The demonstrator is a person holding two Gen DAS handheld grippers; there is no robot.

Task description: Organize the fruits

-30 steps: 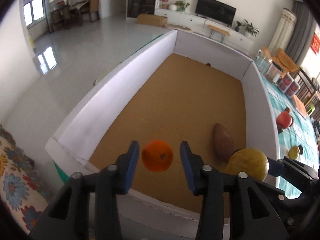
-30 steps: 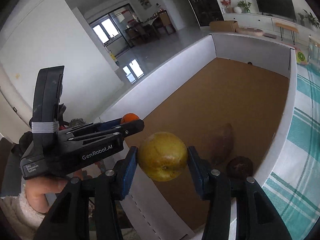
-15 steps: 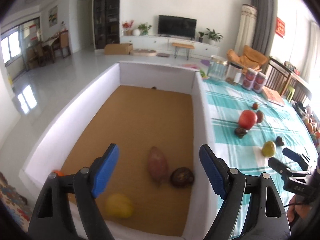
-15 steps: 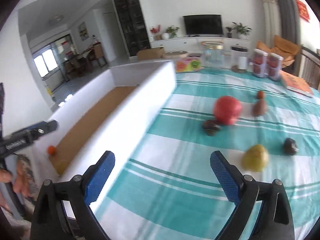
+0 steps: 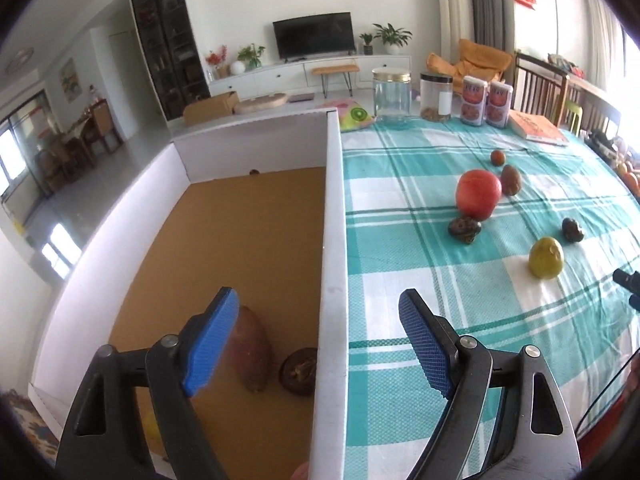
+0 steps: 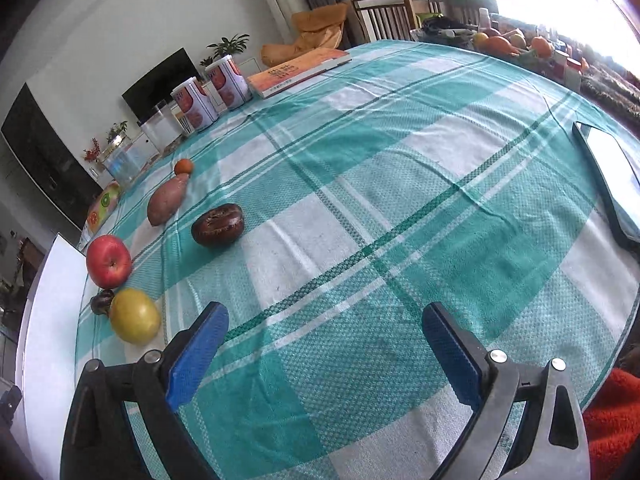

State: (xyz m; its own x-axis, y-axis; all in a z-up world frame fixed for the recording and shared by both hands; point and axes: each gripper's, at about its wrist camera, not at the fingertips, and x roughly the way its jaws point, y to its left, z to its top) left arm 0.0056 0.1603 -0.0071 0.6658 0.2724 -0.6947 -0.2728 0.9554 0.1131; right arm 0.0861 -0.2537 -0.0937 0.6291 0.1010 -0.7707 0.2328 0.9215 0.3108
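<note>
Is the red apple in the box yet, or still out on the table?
Out. The red apple sits on the checked tablecloth, outside the box wall.

Both the left tool (image 5: 318,344) and right tool (image 6: 324,354) point downward, blue pads spread wide, empty.

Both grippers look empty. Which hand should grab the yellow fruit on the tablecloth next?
Right, probably. The right gripper is open over the tablecloth, with the yellow fruit just beside its tip. The left gripper, also open, straddles the box wall, farther from it.
</note>
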